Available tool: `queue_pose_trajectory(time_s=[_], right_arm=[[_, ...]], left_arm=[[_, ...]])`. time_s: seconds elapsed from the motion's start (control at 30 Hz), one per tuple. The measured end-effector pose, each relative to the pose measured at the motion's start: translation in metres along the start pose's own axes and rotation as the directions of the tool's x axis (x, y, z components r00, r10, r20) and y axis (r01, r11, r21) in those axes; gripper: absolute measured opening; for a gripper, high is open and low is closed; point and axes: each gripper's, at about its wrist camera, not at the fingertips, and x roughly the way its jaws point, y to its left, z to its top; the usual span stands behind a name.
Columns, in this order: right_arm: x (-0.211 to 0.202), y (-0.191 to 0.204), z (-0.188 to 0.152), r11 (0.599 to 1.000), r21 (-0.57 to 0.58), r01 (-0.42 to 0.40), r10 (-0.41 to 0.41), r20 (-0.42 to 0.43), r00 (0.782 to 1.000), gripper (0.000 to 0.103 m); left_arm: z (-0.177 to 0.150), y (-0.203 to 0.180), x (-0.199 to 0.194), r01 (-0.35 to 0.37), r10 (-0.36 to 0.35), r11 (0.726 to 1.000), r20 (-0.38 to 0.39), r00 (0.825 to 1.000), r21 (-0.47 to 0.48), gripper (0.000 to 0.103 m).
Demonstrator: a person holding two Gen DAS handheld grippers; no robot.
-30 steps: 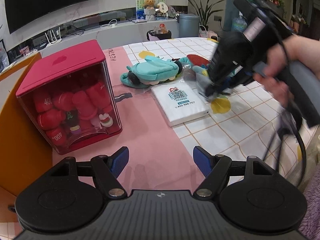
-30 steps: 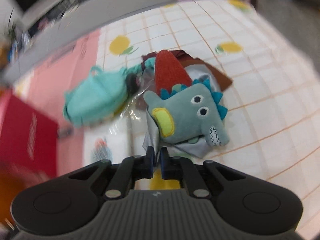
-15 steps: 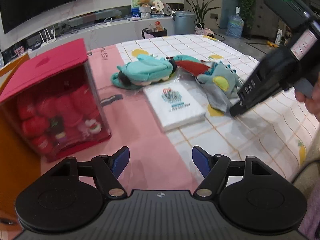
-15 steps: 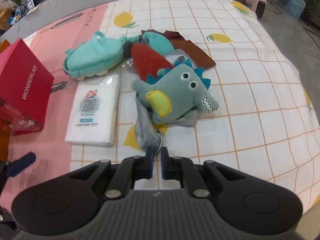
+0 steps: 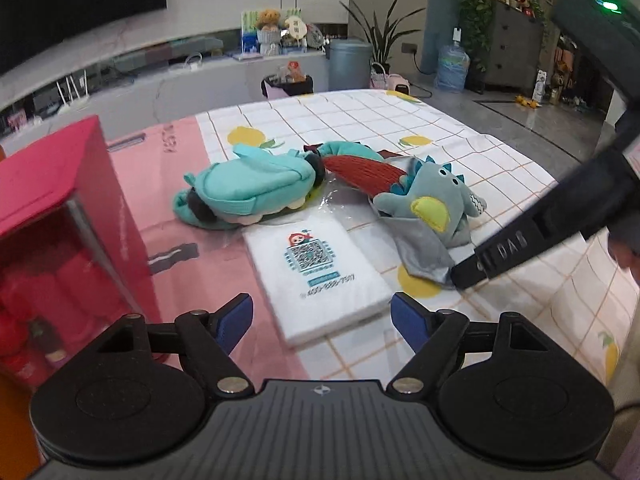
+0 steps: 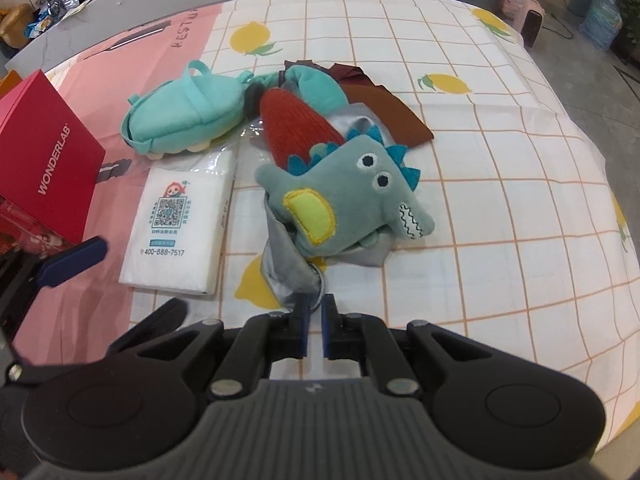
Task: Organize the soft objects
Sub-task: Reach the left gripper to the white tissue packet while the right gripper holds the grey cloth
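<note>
Dragged nearer, grey cloth [image 6: 294, 270] stays pinched in right gripper [image 6: 314, 312] jaws; left gripper [image 5: 322, 312] jaws wide

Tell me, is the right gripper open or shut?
Shut: the right gripper pinches the grey cloth between nearly closed fingers.

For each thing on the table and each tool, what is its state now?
Right tool: shut on grey cloth.
Left tool: open, holds nothing.
Dinosaur plush: lying on the grey cloth.
Teal plush: lying flat.
Tissue pack: flat, sealed.
Red box: lid closed.
</note>
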Motion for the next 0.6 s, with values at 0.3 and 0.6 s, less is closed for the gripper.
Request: queue_pose_trajectory(time_s=[0.3,0.6], right_arm=[[0.0,-0.002,0.0,1.0,-0.003,-0.017,0.017,0.005,1.0,0.005],[-0.003,-0.008,-0.001,0.999,0.032,-0.014,0.014,0.017,1.0,0.006]], left_arm=[[0.023,-0.016,0.031,-0.006,0.009,0.999,-0.07,0.997,0.036,0.094],[0.024,-0.028,0.045,-0.022,0.028,0.997,-0.07,0.997,0.079,0.087]])
